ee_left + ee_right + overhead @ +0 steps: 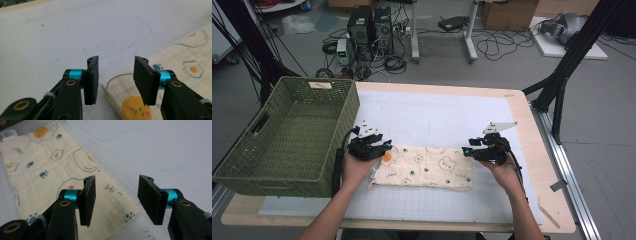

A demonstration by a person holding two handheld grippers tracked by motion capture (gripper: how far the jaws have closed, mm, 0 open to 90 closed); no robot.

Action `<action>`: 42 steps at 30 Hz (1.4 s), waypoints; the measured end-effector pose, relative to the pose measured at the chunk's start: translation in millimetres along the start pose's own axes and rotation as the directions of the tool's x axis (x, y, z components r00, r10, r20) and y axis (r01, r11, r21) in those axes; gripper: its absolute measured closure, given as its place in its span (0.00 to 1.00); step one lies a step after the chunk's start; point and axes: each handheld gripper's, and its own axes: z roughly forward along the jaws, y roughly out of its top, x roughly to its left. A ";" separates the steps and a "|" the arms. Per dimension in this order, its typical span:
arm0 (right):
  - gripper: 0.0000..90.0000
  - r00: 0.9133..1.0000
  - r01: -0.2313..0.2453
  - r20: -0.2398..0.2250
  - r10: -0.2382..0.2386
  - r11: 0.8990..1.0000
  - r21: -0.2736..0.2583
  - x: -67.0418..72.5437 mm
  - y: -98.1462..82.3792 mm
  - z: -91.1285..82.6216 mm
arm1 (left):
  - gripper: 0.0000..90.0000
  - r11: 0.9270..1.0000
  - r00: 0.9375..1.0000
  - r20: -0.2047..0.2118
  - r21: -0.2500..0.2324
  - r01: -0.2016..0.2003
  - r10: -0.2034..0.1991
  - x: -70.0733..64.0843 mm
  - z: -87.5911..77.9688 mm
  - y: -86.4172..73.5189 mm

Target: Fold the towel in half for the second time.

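My worry is a bad pinch at the corners. The folded cloth (424,167) lies flat on the white mat (437,120) at the near middle of the desk (532,150), and each tool hangs over one of its short ends with nothing between its pads. If I close the left tool (382,148) from here, the cloth corner sits low under the gap and toward the right-hand pad, so I could catch only the top layer, or nothing but the mat. The right tool (469,151) has the same problem: in the right gripper view the cloth's corner lies below and left of the opening, and one pad could just push the fabric and wrinkle it. An uneven pair of grips would let the fold fall open or skew the cloth when lifted. The green basket (287,135) stands just left of my left hand (354,170), so a wide swing there could knock its wall.

Both hands come in from the near edge, forearms angled inward, tools pointing forward and slightly down, jaws held apart and gripping nothing. My right hand (504,172) sits at the cloth's right end.
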 end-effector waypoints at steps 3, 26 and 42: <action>0.54 1.000 -0.004 0.005 0.004 1.000 0.012 -2.6 -1.1 2.7 | 0.61 0.999 1.000 -0.005 0.030 0.013 -0.013 3.6 5.7 -2.8; 0.90 0.999 -0.023 -0.019 0.025 0.991 0.131 -7.7 -16.9 26.7 | 0.95 0.993 0.999 0.039 0.117 -0.016 0.011 3.0 22.6 -9.8; 0.93 0.999 -0.006 -0.044 0.005 1.000 -0.015 0.9 -7.6 -1.5 | 0.95 0.999 1.000 0.022 -0.037 -0.014 0.015 3.2 -7.0 -6.2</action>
